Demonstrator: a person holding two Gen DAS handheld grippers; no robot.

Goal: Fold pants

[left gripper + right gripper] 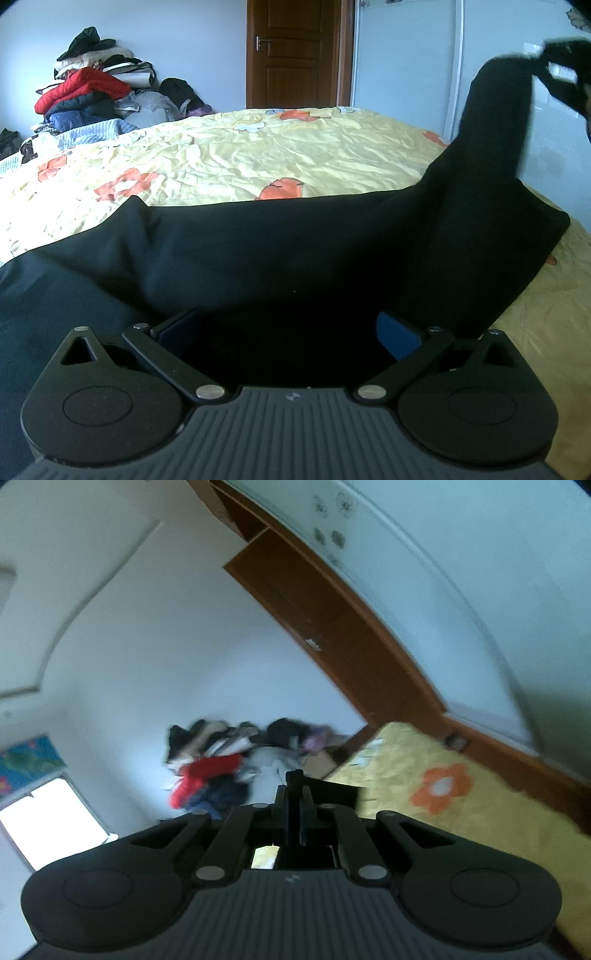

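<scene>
Black pants [280, 251] lie across the near part of a bed with a yellow flowered sheet [258, 155]. My left gripper [288, 332] is open, low over the dark cloth, blue pads wide apart. One part of the pants [495, 122] is pulled up high at the right, where my right gripper [565, 70] holds its end. In the blurred right wrist view my right gripper [295, 794] is shut on a black edge of the pants [336, 794], tilted up above the bed [461, 812].
A pile of clothes [92, 96] is stacked at the far left against the wall, also seen in the right wrist view [218, 771]. A brown door [295, 51] and a white wardrobe [406, 62] stand behind the bed.
</scene>
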